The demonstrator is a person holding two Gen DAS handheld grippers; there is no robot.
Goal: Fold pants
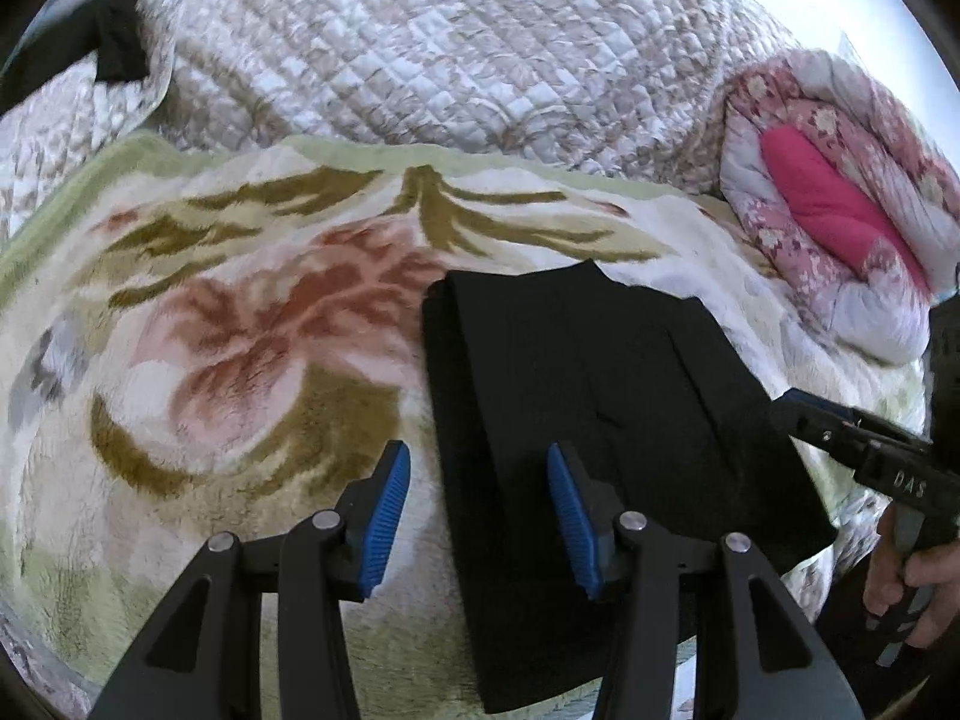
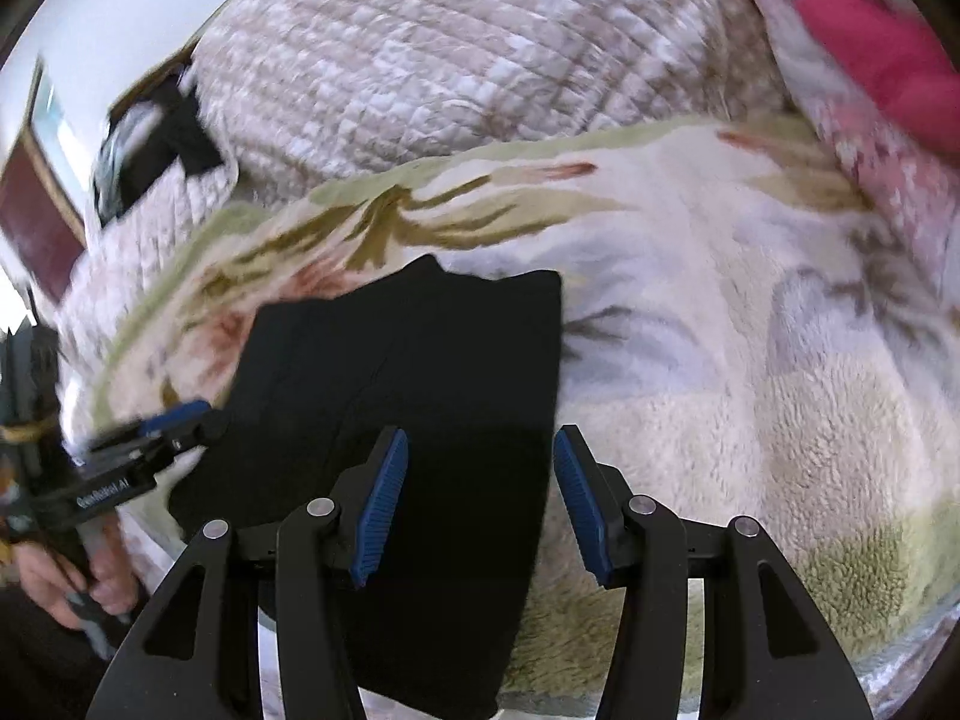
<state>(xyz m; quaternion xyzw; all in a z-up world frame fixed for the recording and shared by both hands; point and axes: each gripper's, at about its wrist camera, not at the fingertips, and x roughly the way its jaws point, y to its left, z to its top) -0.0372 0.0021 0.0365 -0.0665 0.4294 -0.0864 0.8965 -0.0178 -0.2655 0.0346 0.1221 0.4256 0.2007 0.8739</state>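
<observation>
The black pants [image 1: 600, 390] lie folded into a compact rectangle on a floral fleece blanket [image 1: 240, 330]. My left gripper [image 1: 477, 462] hovers open over the pants' near left edge; its blue pads [image 1: 384, 516] hold nothing. My right gripper [image 2: 480, 441] is open over the pants' [image 2: 420, 360] near right edge, its pads likewise bare. Each gripper shows in the other's view: the right gripper [image 1: 798, 408] beside the pants' right side, the left gripper [image 2: 174, 420] at their left side, blurred.
A quilted beige bedspread [image 1: 420, 48] is heaped behind the blanket. A rolled pink floral comforter [image 1: 840, 210] lies at the back right. A dark item [image 1: 114, 42] sits at the far left corner. A person's hand [image 1: 900, 576] grips the right gripper's handle.
</observation>
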